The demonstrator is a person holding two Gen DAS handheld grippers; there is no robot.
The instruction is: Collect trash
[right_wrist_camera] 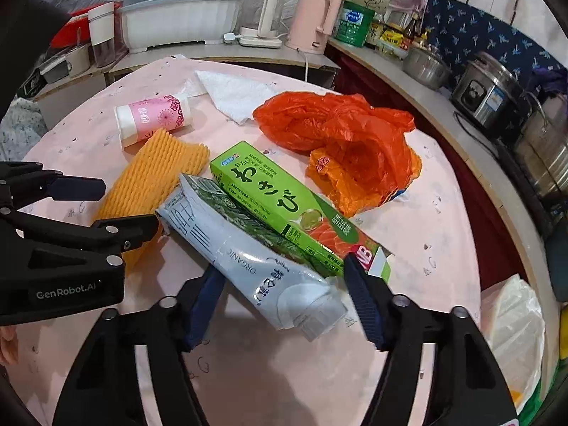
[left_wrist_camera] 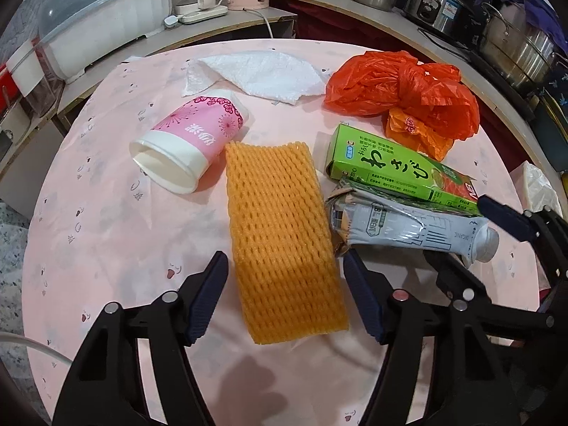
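Note:
On the round pink table (left_wrist_camera: 106, 234) lie an orange foam net sleeve (left_wrist_camera: 280, 234), a tipped pink paper cup (left_wrist_camera: 188, 142), a white paper towel (left_wrist_camera: 262, 74), a red plastic bag (left_wrist_camera: 401, 85), a green wasabi box (left_wrist_camera: 394, 167) and a crushed grey-white carton (left_wrist_camera: 401, 227). My left gripper (left_wrist_camera: 284, 277) is open, its jaws on either side of the net sleeve's near half. My right gripper (right_wrist_camera: 284, 280) is open, its jaws on either side of the carton's (right_wrist_camera: 255, 248) cap end. The right gripper also shows at the right edge of the left wrist view (left_wrist_camera: 465, 230).
A counter behind holds a covered white dish rack (right_wrist_camera: 181, 17), a pink kettle (right_wrist_camera: 312, 21), a blender base (right_wrist_camera: 262, 17) and steel pots (right_wrist_camera: 490, 92). A white bag (right_wrist_camera: 511, 326) hangs off the table's right edge. The green box (right_wrist_camera: 284, 198) touches the carton.

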